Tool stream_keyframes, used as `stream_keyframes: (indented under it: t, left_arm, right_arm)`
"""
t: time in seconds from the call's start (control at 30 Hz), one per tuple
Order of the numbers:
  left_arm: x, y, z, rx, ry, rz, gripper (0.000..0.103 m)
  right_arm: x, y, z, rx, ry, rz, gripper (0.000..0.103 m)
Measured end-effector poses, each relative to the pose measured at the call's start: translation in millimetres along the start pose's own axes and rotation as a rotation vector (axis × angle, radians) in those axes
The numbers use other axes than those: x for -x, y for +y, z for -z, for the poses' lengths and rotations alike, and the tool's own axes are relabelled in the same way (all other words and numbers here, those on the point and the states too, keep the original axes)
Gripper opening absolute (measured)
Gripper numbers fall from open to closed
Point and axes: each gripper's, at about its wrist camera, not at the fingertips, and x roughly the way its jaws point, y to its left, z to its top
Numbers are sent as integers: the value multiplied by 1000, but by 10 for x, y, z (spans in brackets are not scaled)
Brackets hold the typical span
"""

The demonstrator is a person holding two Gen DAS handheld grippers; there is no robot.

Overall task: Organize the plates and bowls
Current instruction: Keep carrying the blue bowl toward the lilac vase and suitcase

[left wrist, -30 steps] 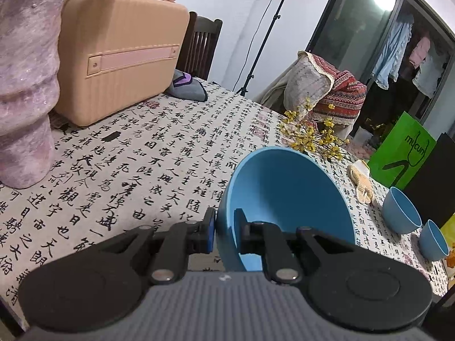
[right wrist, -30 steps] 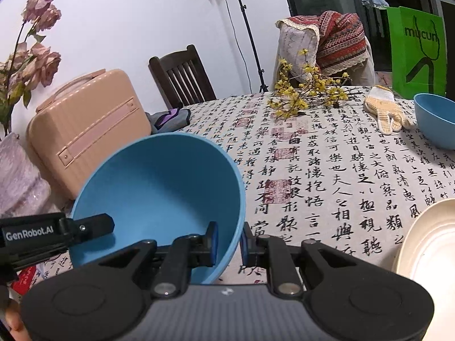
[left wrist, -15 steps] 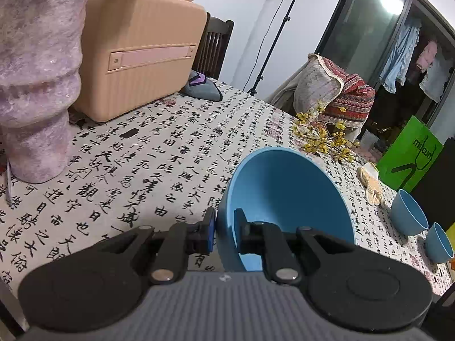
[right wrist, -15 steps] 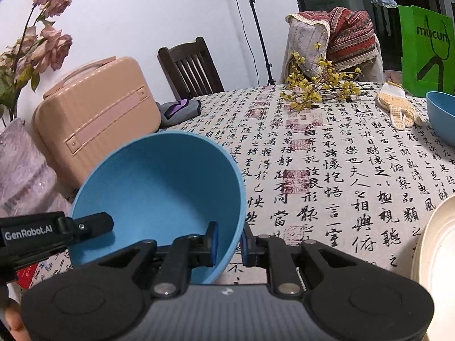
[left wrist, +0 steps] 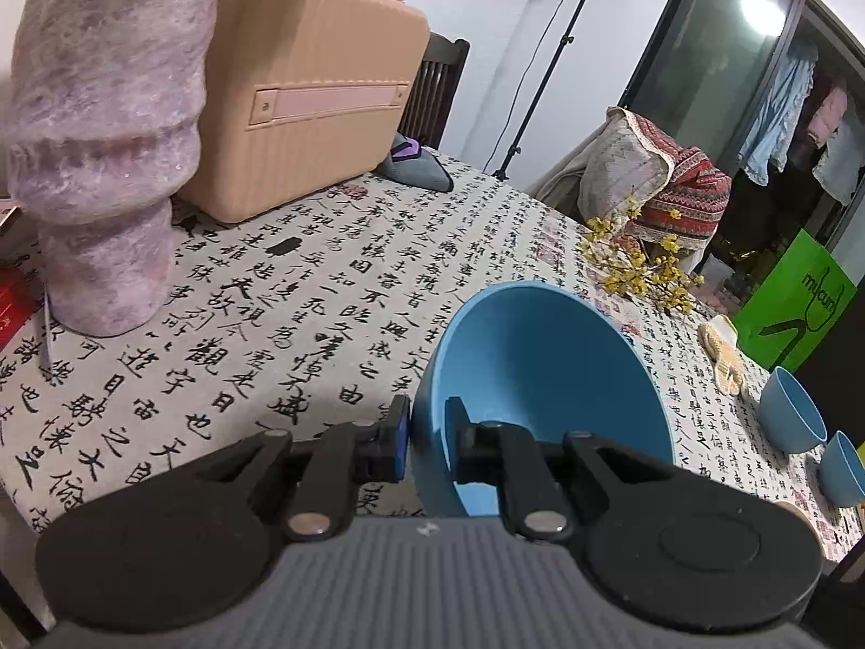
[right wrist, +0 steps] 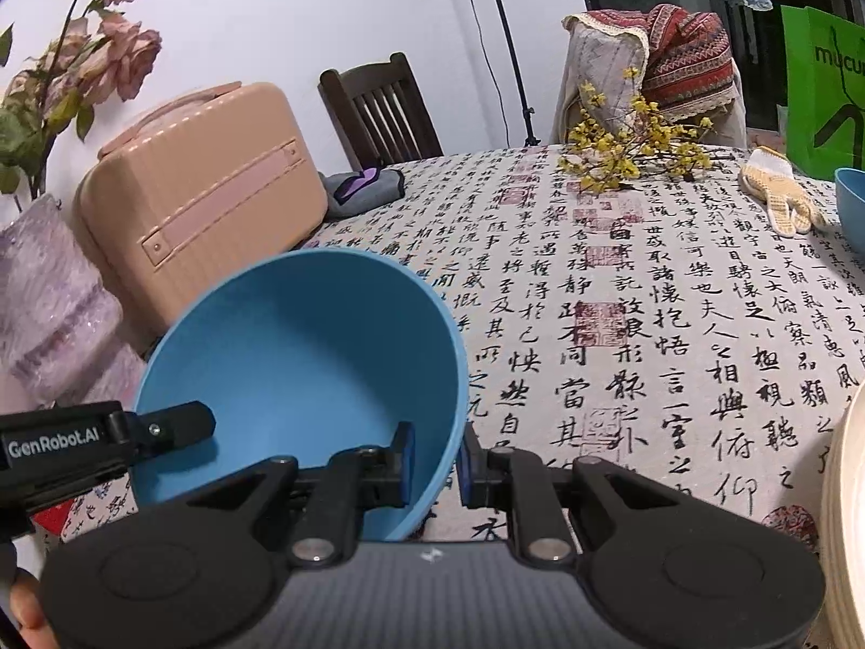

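Note:
Both grippers hold one large blue bowl (left wrist: 546,373) above the table, each pinching its rim. My left gripper (left wrist: 428,435) is shut on the bowl's left wall, one finger outside and one inside. In the right wrist view my right gripper (right wrist: 437,457) is shut on the right wall of the same bowl (right wrist: 303,373), and the left gripper (right wrist: 162,427) shows at the bowl's left rim. Two smaller blue bowls (left wrist: 792,416) (left wrist: 840,468) stand at the table's right edge. A cream plate (right wrist: 843,514) lies at the right edge of the right wrist view.
The table carries a calligraphy-print cloth (right wrist: 676,335). A purple vase (left wrist: 102,151) and a peach suitcase (left wrist: 303,92) stand at the left. Yellow flower sprigs (right wrist: 632,151), a knitted glove (right wrist: 778,200) and a grey pouch (right wrist: 362,189) lie farther back. A wooden chair (right wrist: 378,108) and green bag (left wrist: 794,308) are beyond.
Both grippers have carried the blue bowl toward the vase and suitcase, which now look larger and closer. The grip on the bowl's rim is unchanged.

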Motion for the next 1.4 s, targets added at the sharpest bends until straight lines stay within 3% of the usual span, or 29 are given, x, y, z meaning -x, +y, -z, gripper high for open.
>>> stream_keyframes:
  t: [0.5,1.4]
  left_arm:
    - [-32,203,16,25,17,-23,14]
    - [-340,350,-92,-18,122,9,14]
  right_arm:
    - [-125,144,60,11,35,-15,16]
    - [-284,245,76,-7,72,48,16]
